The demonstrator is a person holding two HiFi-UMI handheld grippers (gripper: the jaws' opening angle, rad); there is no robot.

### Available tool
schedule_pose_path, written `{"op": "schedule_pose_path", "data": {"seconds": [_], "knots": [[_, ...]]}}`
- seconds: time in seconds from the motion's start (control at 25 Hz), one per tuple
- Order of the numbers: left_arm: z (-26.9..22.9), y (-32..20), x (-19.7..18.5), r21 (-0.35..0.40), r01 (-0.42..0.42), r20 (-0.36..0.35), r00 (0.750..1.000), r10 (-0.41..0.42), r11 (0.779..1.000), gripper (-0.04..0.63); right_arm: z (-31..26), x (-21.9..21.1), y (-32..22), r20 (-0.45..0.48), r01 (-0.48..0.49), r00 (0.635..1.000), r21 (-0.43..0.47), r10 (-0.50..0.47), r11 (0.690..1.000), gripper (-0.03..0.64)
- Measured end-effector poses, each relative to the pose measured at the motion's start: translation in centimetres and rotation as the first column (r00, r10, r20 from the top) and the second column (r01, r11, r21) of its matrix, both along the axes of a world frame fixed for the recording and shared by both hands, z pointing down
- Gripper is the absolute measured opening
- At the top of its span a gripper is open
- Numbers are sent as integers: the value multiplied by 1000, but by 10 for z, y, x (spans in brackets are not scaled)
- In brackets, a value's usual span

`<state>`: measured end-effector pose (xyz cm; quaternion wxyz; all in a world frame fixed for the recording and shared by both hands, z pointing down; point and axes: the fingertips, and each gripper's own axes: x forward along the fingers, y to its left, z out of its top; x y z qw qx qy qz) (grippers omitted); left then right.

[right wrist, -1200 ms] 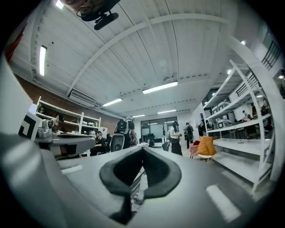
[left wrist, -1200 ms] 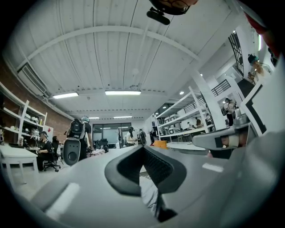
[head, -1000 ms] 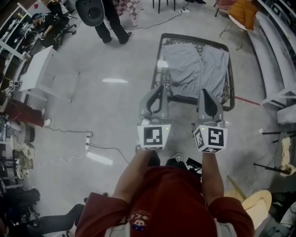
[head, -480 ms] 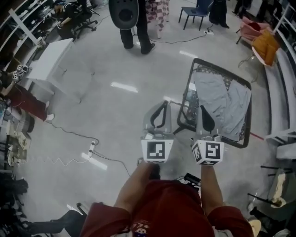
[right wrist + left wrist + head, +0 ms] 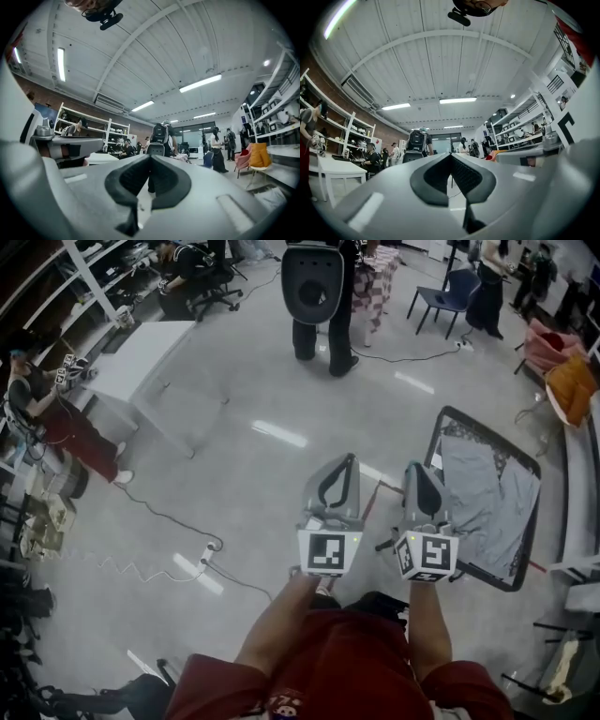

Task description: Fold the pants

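Note:
The grey pants lie spread flat on a dark-framed table at the right of the head view. Both grippers hang side by side in front of the person, above bare floor and left of the table. The left gripper is shut with nothing in it, as the left gripper view shows with its pads pressed together. The right gripper is nearest the table's left edge and touches neither table nor pants. Its jaws are also shut on nothing in the right gripper view.
A white table stands at the far left with a seated person beside it. A standing person is straight ahead. A cable and power strip lie on the floor at the left. Chairs and an orange bundle are at the far right.
The view has swung leftward: the table with the pants slid from the centre top to the right side. Both shut grippers moved with the person, off the table and over floor.

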<state>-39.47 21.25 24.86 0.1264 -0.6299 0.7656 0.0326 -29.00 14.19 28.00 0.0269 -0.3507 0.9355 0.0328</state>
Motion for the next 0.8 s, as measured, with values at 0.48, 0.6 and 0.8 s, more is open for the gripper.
{"op": "schedule_pose_path", "data": {"seconds": [0.48,0.6,0.8], "knots": [[13,-82,-47,-33,-65,17,998,66,997,3,21,-40,-79,22,-66,997,-44,67,997,2],[17,-121,-56,-38,-125,3,992,125,991,3,24,-49,-110,30,-116,993,-43,117,992,2],[15,-189,-48,-16,-228,-17,974,227,974,3,29,-36,-162,19,-204,979,-40,205,978,2]]}}
